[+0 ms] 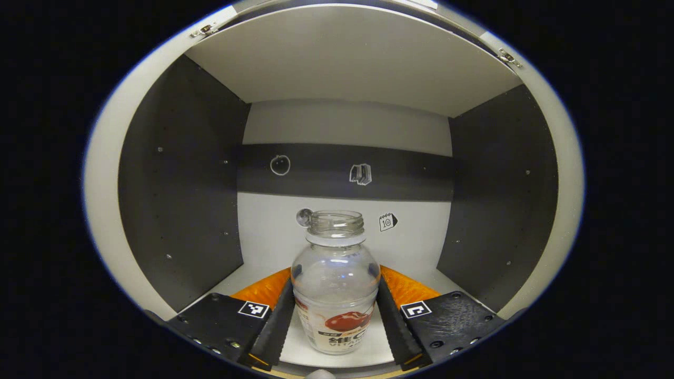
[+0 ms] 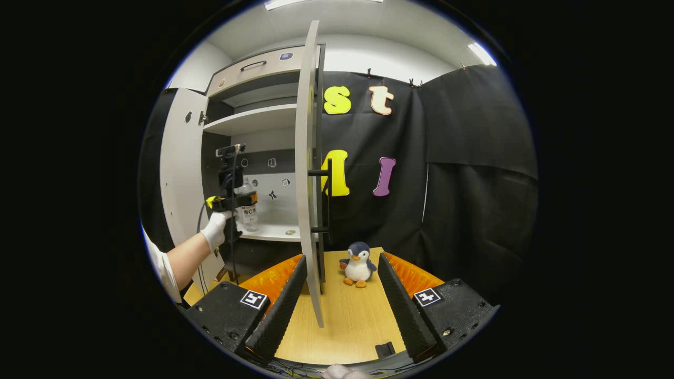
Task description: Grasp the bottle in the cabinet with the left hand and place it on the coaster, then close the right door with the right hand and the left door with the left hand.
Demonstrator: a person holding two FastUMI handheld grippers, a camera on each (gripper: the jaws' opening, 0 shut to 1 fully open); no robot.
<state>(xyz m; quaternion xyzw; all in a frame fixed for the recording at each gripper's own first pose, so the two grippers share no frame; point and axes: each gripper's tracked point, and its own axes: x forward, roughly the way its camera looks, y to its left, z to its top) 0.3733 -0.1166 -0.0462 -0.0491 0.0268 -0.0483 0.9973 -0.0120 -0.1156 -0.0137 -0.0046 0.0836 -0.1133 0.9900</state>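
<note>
The left gripper [image 1: 336,316] is clamped on the uncapped clear bottle [image 1: 336,295], standing on the cabinet shelf [image 1: 263,247]; its label reads partly "C". The right gripper [image 2: 339,295] hangs apart over the desk [image 2: 347,316], the open right door [image 2: 308,173] at 12 o'clock and a toy penguin [image 2: 358,264] at 1.

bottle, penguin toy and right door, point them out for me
bottle [image 1: 337,279], left gripper view, on its clear body above the label
penguin toy [image 2: 358,267], right gripper view, on its white belly
right door [image 2: 306,173], right gripper view, on the door's pale edge-on face

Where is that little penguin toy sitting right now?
In the right gripper view, the penguin toy sits on the wooden table, just right of the open right cabinet door, before the black cloth wall.
</note>
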